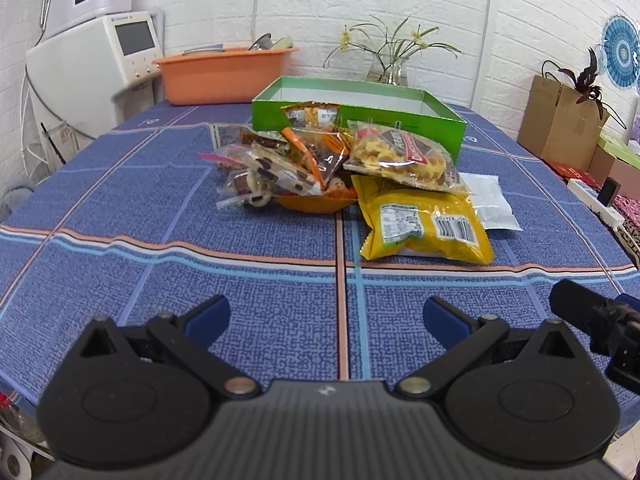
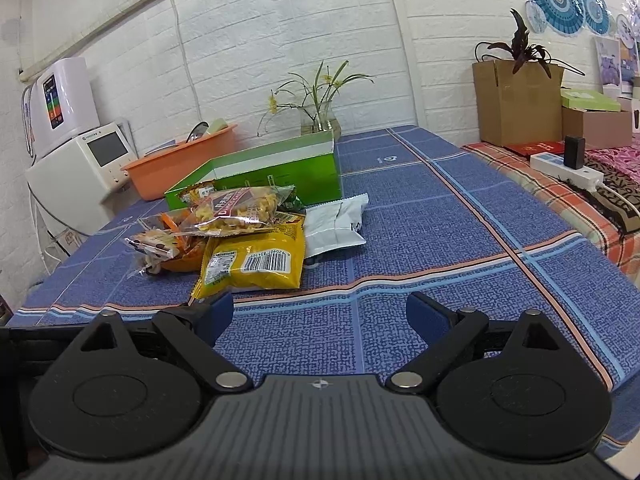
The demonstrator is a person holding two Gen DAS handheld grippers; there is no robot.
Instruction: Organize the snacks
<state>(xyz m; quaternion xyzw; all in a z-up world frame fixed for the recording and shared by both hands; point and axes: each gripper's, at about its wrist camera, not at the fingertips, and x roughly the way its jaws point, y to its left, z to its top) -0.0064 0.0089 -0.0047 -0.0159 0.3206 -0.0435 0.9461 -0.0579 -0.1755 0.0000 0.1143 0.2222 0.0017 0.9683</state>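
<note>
Snack packets (image 1: 344, 168) lie heaped mid-desk, just in front of an open green box (image 1: 400, 116), which stands behind the pile and looks nearly empty; likely the bin they are meant for. Nothing sorted yet, by my reading.

Left wrist view: left tongs (image 1: 326, 320) hover low over bare blue checked cloth of the desk (image 1: 160, 200), well short of the pile, jaws wide apart and holding nothing. Nearest packet is a yellow bag (image 1: 424, 224), barcode side up, lying flat. A clear pasta-shape bag (image 1: 400, 156) rests on its far edge. A white pouch (image 1: 488, 200) pokes out to the right, partly under the yellow one. To the left, small clear wrapped sweets (image 1: 260, 176) spill over an orange dish (image 1: 316, 202). One packet leans against the box front. Edge of the right tongs shows at far right, beside the left.

Right wrist view: right tongs (image 2: 320, 316) also spread open, empty, over the desk near its front edge. Yellow bag (image 2: 256, 260) sits just beyond the left finger; white pouch (image 2: 336, 224) beside it, green box (image 2: 264, 176) behind. Orange basin (image 2: 180, 164) and vase of flowers (image 2: 320, 116) stand at the back wall, apart from the work.

Judgement: both tools staged for a first pick; top-lying bags should go first, since lower ones are pinned.
</note>
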